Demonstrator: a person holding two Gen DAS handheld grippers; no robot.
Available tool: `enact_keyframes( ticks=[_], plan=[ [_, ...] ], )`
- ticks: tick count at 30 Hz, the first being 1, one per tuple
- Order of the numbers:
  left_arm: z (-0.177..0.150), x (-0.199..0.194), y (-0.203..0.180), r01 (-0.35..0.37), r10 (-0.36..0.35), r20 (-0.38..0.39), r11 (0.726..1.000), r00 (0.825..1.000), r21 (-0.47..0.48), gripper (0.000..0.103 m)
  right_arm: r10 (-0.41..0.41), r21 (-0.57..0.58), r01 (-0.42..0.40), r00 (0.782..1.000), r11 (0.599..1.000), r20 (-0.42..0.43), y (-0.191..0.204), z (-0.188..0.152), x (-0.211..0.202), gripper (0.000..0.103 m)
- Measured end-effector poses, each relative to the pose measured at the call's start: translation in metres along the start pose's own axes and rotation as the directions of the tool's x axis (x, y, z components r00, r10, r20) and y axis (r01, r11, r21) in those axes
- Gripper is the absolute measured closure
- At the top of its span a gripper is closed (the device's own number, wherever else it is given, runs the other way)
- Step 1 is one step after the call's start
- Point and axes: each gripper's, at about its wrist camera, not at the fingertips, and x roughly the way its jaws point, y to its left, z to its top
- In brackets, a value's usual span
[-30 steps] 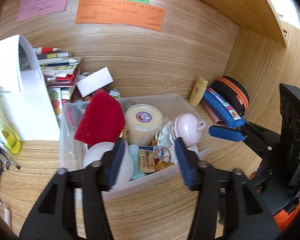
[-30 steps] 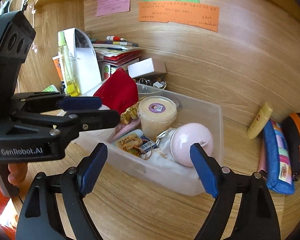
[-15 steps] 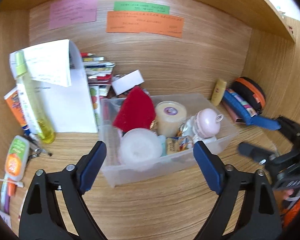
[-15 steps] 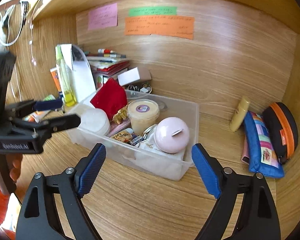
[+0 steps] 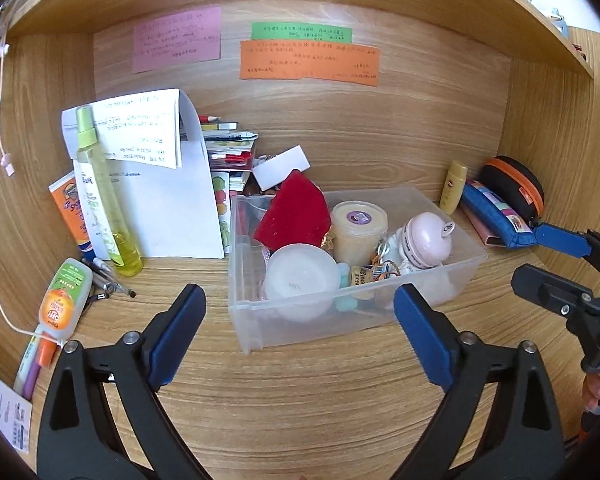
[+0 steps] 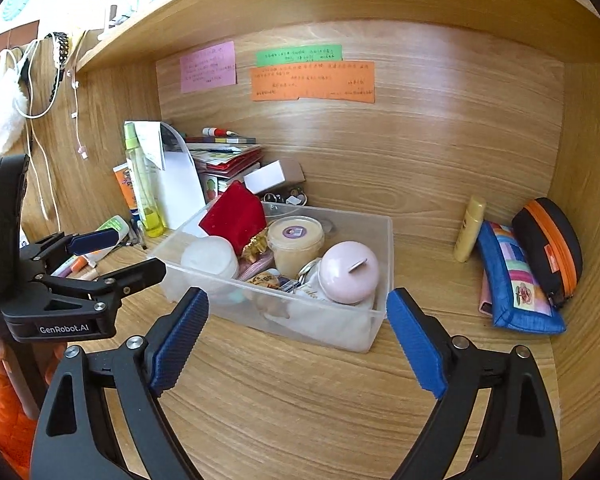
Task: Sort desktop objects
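Note:
A clear plastic bin [image 5: 466, 276] [image 6: 382, 276] sits mid-desk. It holds a red pouch [image 5: 294, 210], a cream jar [image 5: 358, 226], a pink round case [image 5: 426, 240], a white lid [image 5: 300, 276] and small trinkets. My left gripper [image 5: 300, 336] is open and empty, held back in front of the bin. My right gripper [image 6: 298, 336] is open and empty, also in front of the bin. Each gripper shows at the edge of the other's view.
A yellow-green spray bottle [image 5: 100, 196], an orange tube, white papers [image 5: 172, 200] and stacked books stand at back left. A small glue bottle [image 5: 62, 300] and pens lie left. A yellow tube [image 6: 470, 228], blue pencil case [image 6: 516, 280] and black-orange case [image 6: 550, 248] lie right.
Both grippers have pulled back from the bin. My left gripper, narrower over the bin's contents a second ago, has opened wide. The bin's contents look unmoved.

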Motion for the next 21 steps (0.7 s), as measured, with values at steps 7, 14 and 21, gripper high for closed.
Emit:
enact_keyframes(
  ticks=[7, 14, 21],
  plan=[
    [-0.006, -0.003, -0.003, 0.010, -0.010, -0.002, 1.000, 1.000, -0.004, 0.007, 0.012, 0.013, -0.012, 1.000, 1.000, 0.000, 0.003, -0.006, -0.004, 0.013],
    [-0.010, -0.004, -0.006, 0.027, -0.027, -0.014, 1.000, 1.000, -0.006, 0.007, 0.014, 0.030, -0.013, 1.000, 0.999, -0.014, 0.002, -0.009, -0.002, 0.013],
    [-0.011, -0.004, -0.009, 0.036, -0.036, -0.018, 0.999, 0.999, 0.001, 0.006, 0.023, 0.032, -0.022, 1.000, 0.999, -0.017, 0.002, -0.010, -0.002, 0.013]
  ],
)
